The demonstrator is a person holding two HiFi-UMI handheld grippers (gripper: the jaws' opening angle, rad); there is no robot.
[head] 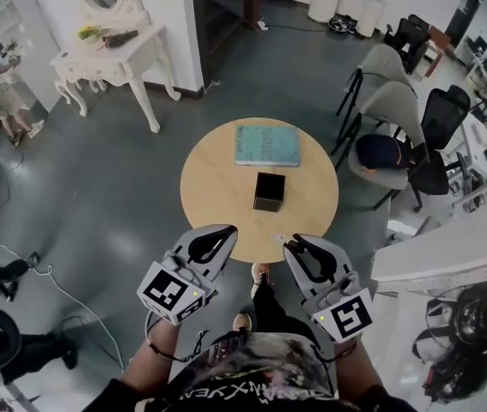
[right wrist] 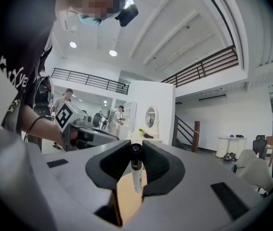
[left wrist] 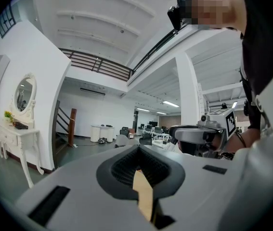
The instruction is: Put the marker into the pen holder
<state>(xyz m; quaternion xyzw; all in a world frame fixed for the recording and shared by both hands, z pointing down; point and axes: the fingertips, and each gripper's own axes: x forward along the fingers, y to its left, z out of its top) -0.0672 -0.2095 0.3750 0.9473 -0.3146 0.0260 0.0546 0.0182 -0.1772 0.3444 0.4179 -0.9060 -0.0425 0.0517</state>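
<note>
1. Open room with a grey floor. A round wooden table [head: 217, 196] carries a teal book [head: 266, 145] at 12 o'clock and the black pen holder [head: 269, 191] near its centre.
2. My right gripper [head: 288, 243], at the table's 5 o'clock edge, is clamped on the marker [right wrist: 136, 170]. The right gripper view shows its dark end pinched at the jaw tips, but the head view shows only a pale speck.
3. My left gripper [head: 224, 230], at 6 o'clock, has its jaws together with nothing between them, as the left gripper view shows.
4. The marker is well apart from the pen holder.

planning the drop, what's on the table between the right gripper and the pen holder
Nothing: the head view shows only bare table between the right gripper, its jaws shut on the marker, and the pen holder.
</note>
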